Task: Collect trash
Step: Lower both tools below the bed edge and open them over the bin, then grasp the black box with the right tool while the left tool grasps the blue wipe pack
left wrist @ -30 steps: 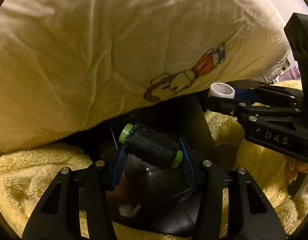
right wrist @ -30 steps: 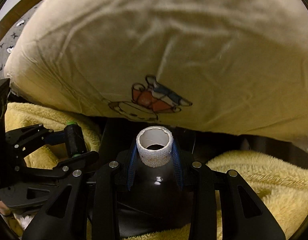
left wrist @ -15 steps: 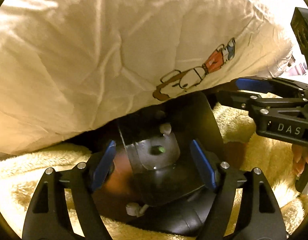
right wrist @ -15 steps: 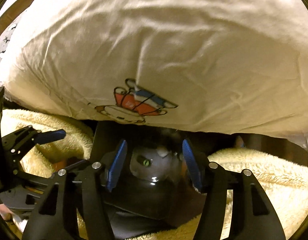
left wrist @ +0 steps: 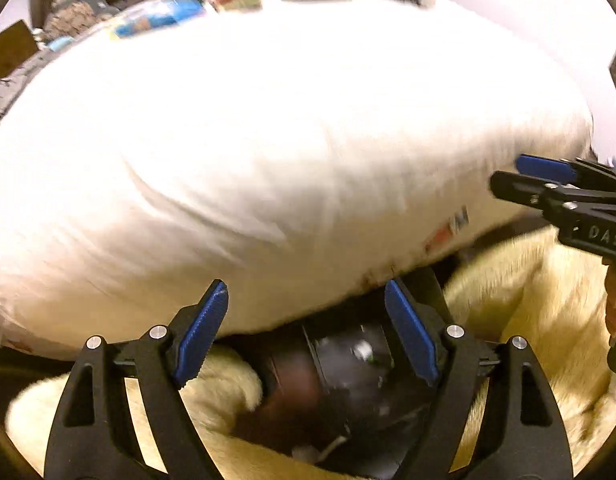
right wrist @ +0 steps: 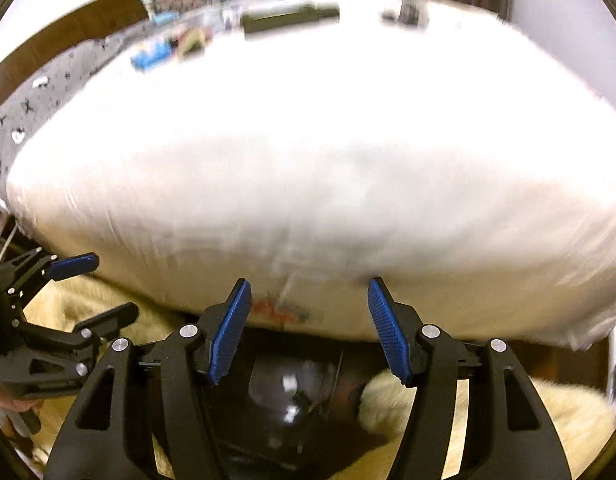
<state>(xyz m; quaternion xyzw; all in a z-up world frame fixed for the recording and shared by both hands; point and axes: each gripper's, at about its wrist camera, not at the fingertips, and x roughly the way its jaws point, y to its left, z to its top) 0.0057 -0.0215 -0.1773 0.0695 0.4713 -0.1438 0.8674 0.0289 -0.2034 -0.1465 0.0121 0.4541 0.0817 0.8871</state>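
A black trash bag lies open below both grippers, between folds of a fluffy yellow blanket; it also shows in the right wrist view. Small pale and green bits show blurred inside it. My left gripper is open and empty above the bag's mouth. My right gripper is open and empty above the bag too. Each gripper shows in the other's view, the right one at the right edge, the left one at the left edge.
A big white pillow with a cartoon print overhangs the bag just beyond the fingertips. The yellow blanket surrounds the bag. Several blurred items lie behind the pillow. A grey patterned sheet lies at far left.
The left gripper let go of a black thread spool and the right let go of a white tube, both into the bag. Both grippers have since lifted and tilted up.
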